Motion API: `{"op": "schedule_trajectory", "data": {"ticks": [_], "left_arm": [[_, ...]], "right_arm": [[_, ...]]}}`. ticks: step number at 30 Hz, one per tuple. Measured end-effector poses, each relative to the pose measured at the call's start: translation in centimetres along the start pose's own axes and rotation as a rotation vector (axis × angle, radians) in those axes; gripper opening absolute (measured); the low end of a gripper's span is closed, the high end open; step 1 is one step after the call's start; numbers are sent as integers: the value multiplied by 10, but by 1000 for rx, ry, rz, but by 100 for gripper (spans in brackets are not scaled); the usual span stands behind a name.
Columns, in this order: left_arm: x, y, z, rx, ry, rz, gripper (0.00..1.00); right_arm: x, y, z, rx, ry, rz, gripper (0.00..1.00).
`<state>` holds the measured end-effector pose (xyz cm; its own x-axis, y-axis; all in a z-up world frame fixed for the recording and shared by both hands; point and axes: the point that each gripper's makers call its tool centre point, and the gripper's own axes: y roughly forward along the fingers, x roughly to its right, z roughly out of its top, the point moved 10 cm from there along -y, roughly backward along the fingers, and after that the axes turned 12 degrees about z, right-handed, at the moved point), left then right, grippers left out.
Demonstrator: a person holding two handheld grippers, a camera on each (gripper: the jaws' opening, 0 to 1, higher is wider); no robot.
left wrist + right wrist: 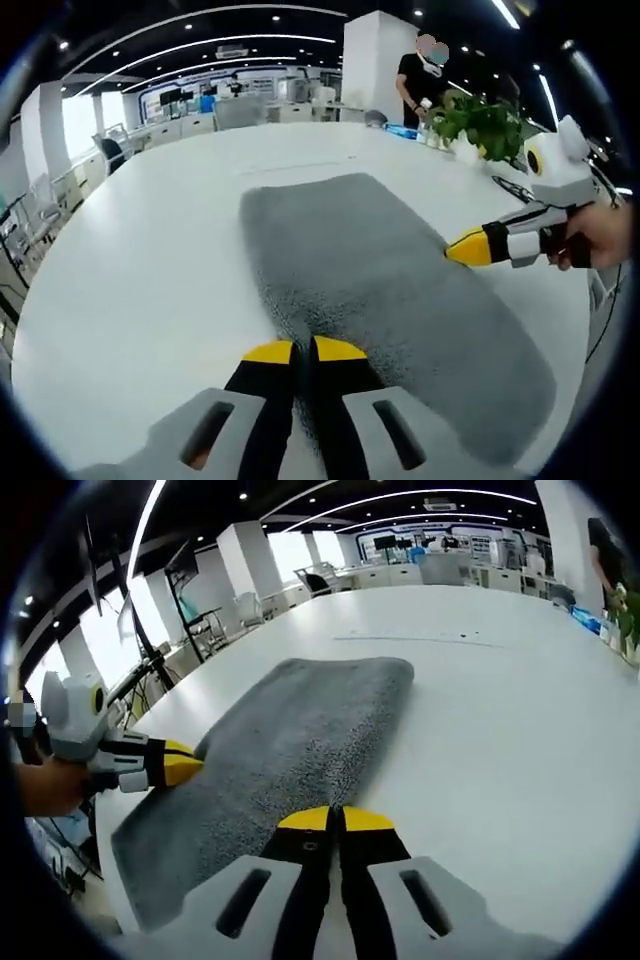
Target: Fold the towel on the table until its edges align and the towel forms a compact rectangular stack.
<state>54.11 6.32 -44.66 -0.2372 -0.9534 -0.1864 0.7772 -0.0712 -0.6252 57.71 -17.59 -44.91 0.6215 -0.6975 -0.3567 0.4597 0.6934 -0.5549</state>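
A long grey towel (380, 270) lies flat on the white table (150, 260), one long strip with rounded ends. My left gripper (305, 350) is shut, its yellow tips pinched together on one long edge of the towel. In the same view my right gripper (468, 247) reaches in from the right, held by a hand, its tip on the opposite long edge. In the right gripper view the towel (290, 730) stretches away. My right gripper (335, 820) is shut on its near edge, and the left gripper (182, 763) touches the far edge at the left.
A potted plant (485, 125) and a blue item (400, 130) stand at the table's far side, where a person (420, 75) stands. Black cables (515, 185) lie near the plant. Wide bare tabletop (500, 730) surrounds the towel. Chairs and desks fill the room behind.
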Motion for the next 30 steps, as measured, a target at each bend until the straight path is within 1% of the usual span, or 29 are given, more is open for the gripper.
{"op": "schedule_trajectory", "data": {"ticks": [2,4,6,8,10,11,12,18,19,22,23,24,25,27,30], "left_arm": [[9,2,3,1,20,-9,5],[22,2,5,10,43,-26,5],[32,1,6,16,29,-35,5],[43,3,7,22,15,-59,5],[59,0,9,28,37,-78,5],[70,-2,11,31,47,-93,5],[72,-2,11,32,48,-98,5],[105,-3,17,51,57,-165,5],[115,-4,20,54,64,-181,5],[121,0,22,64,86,-207,5],[129,-4,23,66,91,-210,5],[132,-3,24,69,95,-212,5],[133,-2,24,70,94,-213,5],[138,-6,24,72,95,-213,5],[138,-6,24,74,102,-210,5]], "right_arm": [[4,-6,-1,3,13,-14,0],[13,-12,-5,4,15,-35,0],[21,-22,-8,1,14,-49,0],[29,-30,-12,2,1,-77,0],[32,-44,-14,11,18,-99,0],[37,-51,-17,13,24,-115,0],[41,-55,-20,14,27,-126,0],[59,-84,-27,8,41,-187,0],[62,-86,-30,6,41,-195,0],[69,-94,-35,10,52,-220,0],[70,-97,-37,14,59,-228,0],[71,-100,-39,15,60,-234,0],[71,-101,-39,14,58,-239,0],[72,-103,-40,9,57,-245,0],[74,-105,-41,4,50,-248,0]]}}
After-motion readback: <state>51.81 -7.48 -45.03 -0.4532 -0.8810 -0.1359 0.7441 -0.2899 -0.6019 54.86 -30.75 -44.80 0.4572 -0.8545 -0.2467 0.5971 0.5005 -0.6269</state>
